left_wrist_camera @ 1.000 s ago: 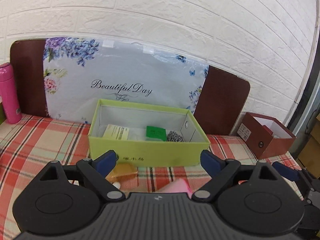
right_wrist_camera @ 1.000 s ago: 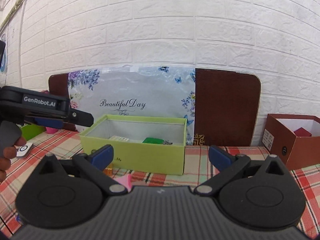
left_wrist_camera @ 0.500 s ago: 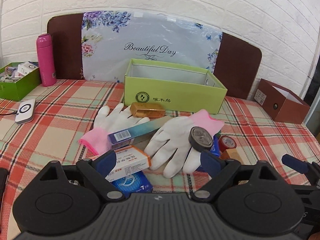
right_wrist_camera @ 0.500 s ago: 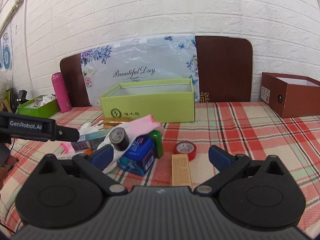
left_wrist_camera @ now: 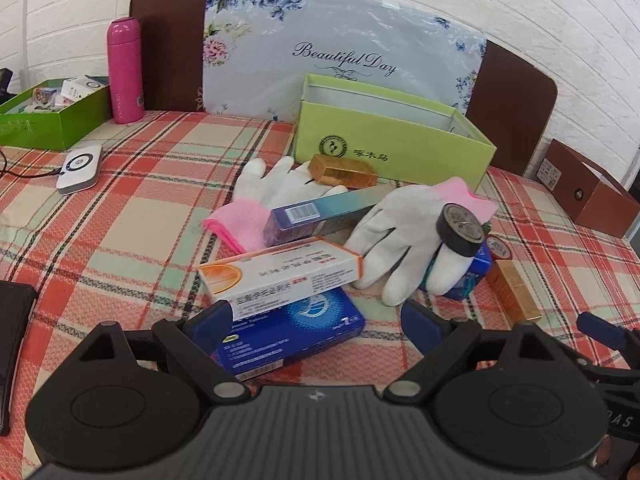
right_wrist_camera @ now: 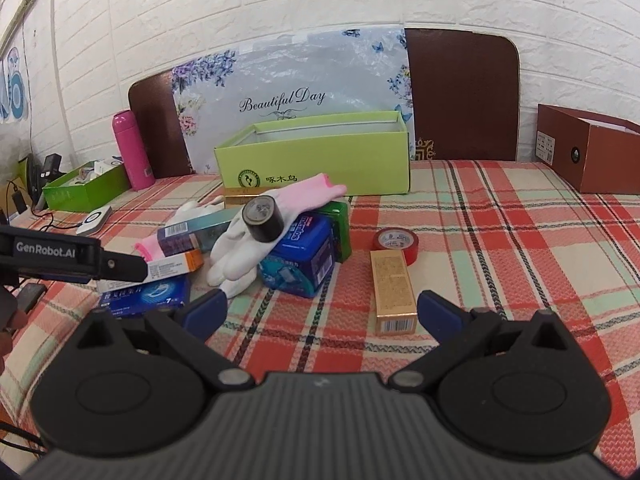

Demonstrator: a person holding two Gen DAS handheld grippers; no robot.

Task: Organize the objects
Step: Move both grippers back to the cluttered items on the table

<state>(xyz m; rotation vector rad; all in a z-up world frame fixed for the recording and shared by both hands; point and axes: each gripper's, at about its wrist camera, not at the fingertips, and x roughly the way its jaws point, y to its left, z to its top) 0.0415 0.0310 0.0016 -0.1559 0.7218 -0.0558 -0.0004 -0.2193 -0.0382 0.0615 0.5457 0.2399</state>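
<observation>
A pile of loose objects lies on the plaid tablecloth in front of a light green open box (left_wrist_camera: pixel 394 142) (right_wrist_camera: pixel 320 164). In it are two white gloves with pink cuffs (left_wrist_camera: pixel 396 220) (right_wrist_camera: pixel 248 236), a black tape roll (left_wrist_camera: pixel 460 228) (right_wrist_camera: pixel 262 220), a white and orange medicine box (left_wrist_camera: pixel 280 276), a blue box (left_wrist_camera: pixel 292 328), a long teal box (left_wrist_camera: pixel 320 212), gold boxes (left_wrist_camera: pixel 342 170) (right_wrist_camera: pixel 392 288), a blue mint tin (right_wrist_camera: pixel 300 260) and red tape (right_wrist_camera: pixel 396 242). My left gripper (left_wrist_camera: pixel 318 320) is open and empty, above the blue box. My right gripper (right_wrist_camera: pixel 322 310) is open and empty, near the gold box.
A pink bottle (left_wrist_camera: pixel 126 68), a dark green box of small items (left_wrist_camera: pixel 52 108) and a white device with a cable (left_wrist_camera: pixel 80 168) are at the left. A brown box (right_wrist_camera: pixel 588 152) stands at the right. A flowered board (left_wrist_camera: pixel 340 52) leans on the brick wall.
Both grippers have pulled back and tilted down from the green box. The pile of objects on the cloth has come into view. Both stay open.
</observation>
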